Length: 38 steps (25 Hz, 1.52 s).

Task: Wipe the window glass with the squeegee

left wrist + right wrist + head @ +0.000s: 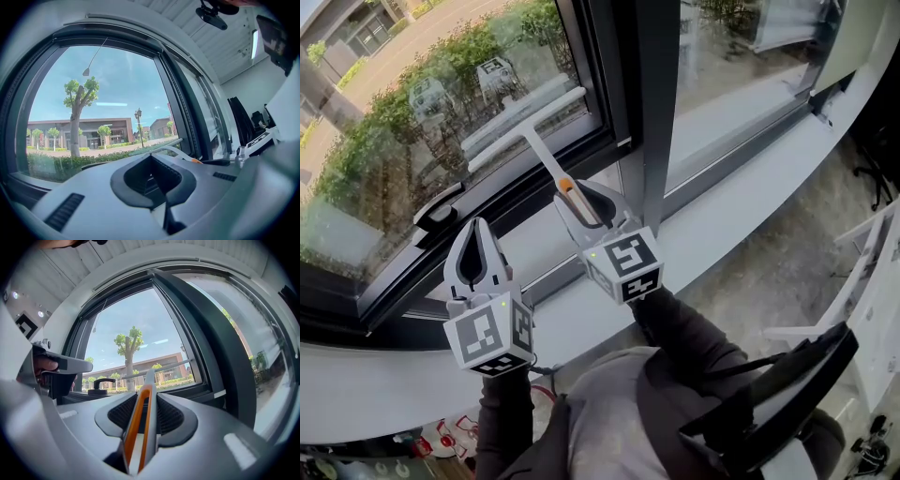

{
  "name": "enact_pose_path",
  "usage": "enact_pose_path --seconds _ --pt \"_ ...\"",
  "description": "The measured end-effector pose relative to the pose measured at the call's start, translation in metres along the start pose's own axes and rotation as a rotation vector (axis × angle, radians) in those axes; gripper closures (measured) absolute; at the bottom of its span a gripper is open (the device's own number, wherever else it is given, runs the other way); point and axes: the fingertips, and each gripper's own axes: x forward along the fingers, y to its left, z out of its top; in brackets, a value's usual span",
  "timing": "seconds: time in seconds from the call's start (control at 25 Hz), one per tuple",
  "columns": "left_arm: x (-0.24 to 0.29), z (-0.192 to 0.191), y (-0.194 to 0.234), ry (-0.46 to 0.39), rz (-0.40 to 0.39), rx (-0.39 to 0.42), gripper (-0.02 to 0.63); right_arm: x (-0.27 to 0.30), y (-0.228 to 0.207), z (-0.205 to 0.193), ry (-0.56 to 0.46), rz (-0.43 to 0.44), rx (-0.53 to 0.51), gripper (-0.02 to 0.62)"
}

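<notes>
The squeegee has a white blade (525,127) lying against the lower part of the window glass (412,112), and a white handle with an orange stripe (570,192). My right gripper (584,201) is shut on that handle; in the right gripper view the handle (139,427) runs up between the jaws to the blade (157,369). My left gripper (476,232) hovers lower left over the sill, shut and empty. In the left gripper view its jaws (153,161) meet with nothing between them, and the squeegee blade (166,146) shows beyond.
A black window handle (439,214) sits on the lower frame just left of the squeegee. A dark vertical mullion (642,94) stands right of the blade. The grey sill (731,211) runs along below. White furniture (872,272) stands on the floor at right.
</notes>
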Motion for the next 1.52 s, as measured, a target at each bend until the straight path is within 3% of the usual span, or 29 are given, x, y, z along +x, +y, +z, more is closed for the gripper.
enact_pose_path --seconds 0.92,1.52 --pt "-0.006 -0.008 0.003 0.020 0.005 -0.003 0.606 -0.007 -0.006 -0.041 0.075 -0.007 0.059 0.466" --pt "-0.015 -0.012 0.010 0.032 0.037 -0.014 0.606 -0.016 -0.008 -0.037 0.033 0.034 0.149 0.468"
